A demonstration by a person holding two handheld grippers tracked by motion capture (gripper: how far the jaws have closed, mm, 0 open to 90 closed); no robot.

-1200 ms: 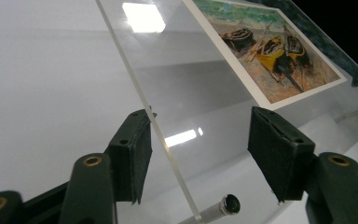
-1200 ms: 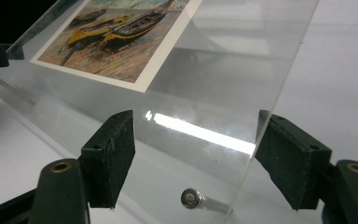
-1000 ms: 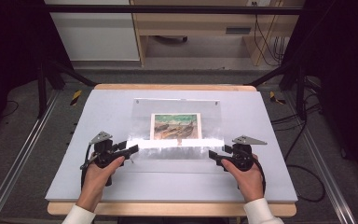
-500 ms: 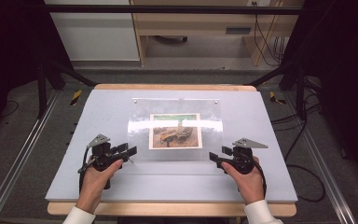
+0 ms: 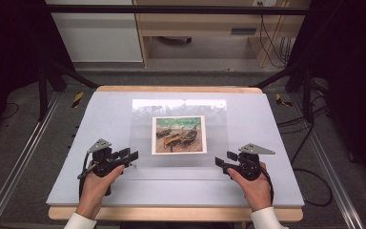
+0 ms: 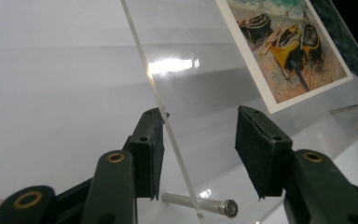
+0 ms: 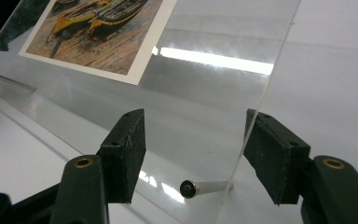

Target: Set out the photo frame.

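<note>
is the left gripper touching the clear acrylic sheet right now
Cannot tell. In the left gripper view, the sheet's edge runs right along one pad of the left gripper; the other stands clear.

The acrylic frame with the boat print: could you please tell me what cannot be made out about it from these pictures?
- Frame near edge, high view: the clear sheet fades into the table; its height above the table is unclear.
- Print, left tool view: its top is cut off by the picture's edge.
- Print, right tool view: likewise cut off at the top.
- Standoff pin, right tool view: its far end blurs behind the sheet's edge.
</note>
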